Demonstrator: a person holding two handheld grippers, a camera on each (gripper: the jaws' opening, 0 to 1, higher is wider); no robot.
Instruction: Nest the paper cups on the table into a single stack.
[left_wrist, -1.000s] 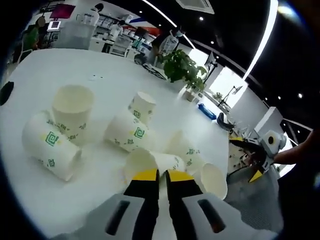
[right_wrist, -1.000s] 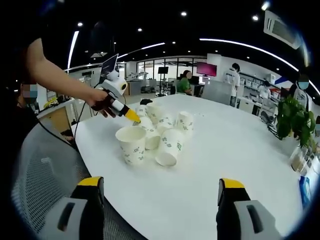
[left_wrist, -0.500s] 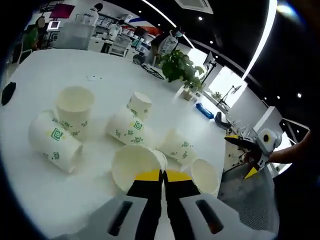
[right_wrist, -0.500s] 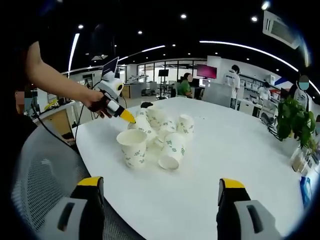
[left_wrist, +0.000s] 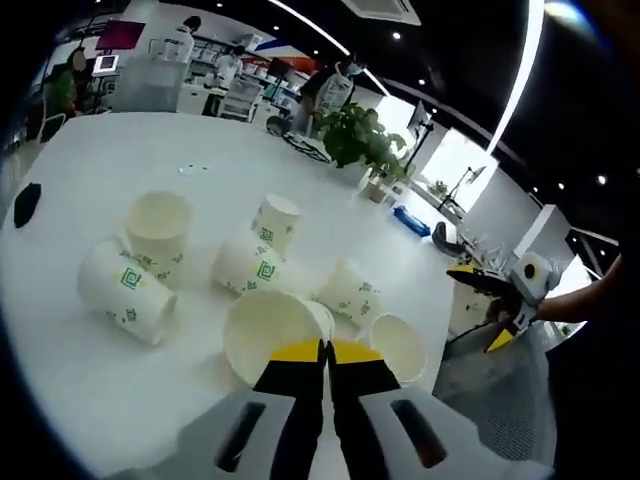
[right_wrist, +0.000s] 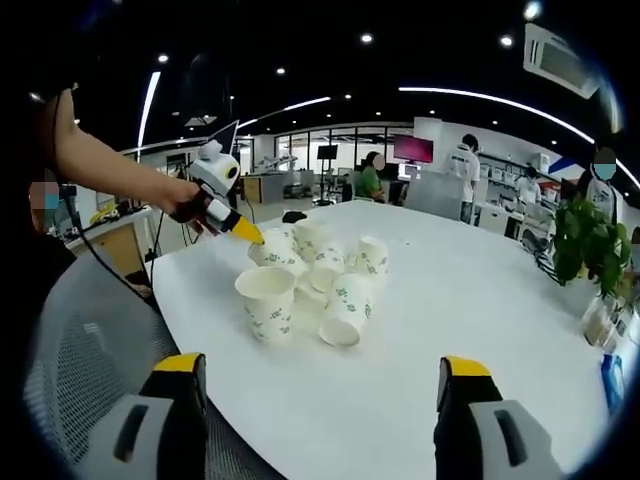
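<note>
Left gripper (left_wrist: 325, 352) pinches the rim of a cream paper cup (left_wrist: 268, 330) printed with green square-spiral logos; right gripper (right_wrist: 320, 375) spread wide above glossy white table (right_wrist: 480, 300).

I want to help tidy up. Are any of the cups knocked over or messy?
Yes. Several white paper cups with green print lie tipped on their sides on the white round table, such as one at the left and one near the middle. One stands upright. The left gripper holds another by its rim.
</note>
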